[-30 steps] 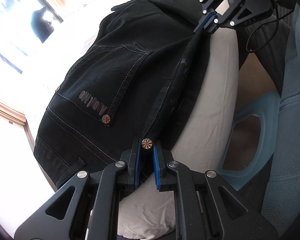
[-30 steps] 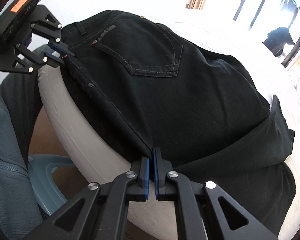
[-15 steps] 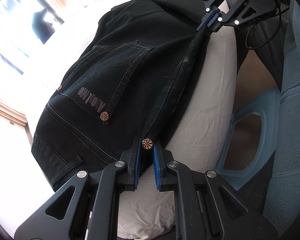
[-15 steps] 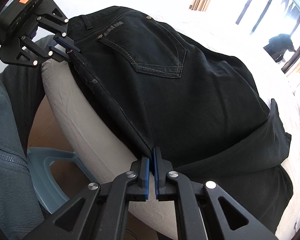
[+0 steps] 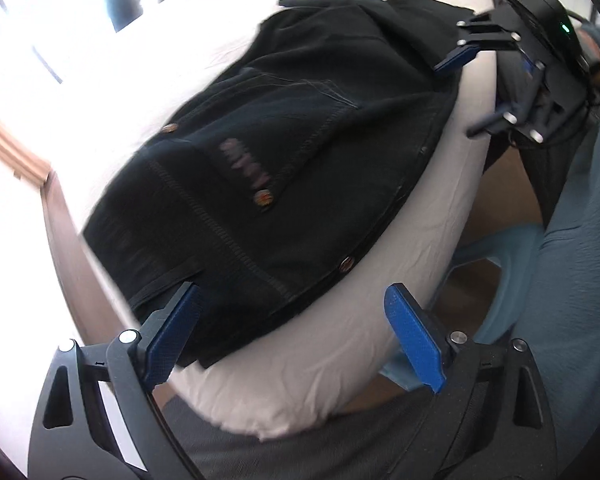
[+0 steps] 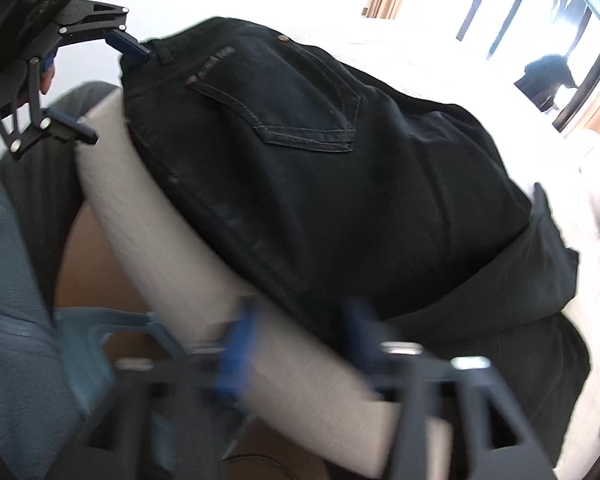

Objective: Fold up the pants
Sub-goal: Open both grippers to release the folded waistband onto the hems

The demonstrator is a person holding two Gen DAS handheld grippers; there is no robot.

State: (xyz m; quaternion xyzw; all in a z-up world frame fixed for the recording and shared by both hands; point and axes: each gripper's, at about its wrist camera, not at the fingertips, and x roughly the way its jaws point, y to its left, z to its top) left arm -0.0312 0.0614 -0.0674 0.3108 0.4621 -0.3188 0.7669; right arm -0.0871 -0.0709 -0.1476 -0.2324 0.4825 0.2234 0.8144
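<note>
Lying folded along the near edge of the bed [image 5: 308, 360], black pants [image 5: 300, 168] with long axis running from spread left claw [image 5: 296, 340] at the waistband toward spread right claw [image 6: 296, 344], neither gripping anything.

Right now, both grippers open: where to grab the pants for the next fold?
Likely the waistband end of the pants, beside the left gripper. It lies flat at the bed edge, so slide one finger under from the bedside.
</note>
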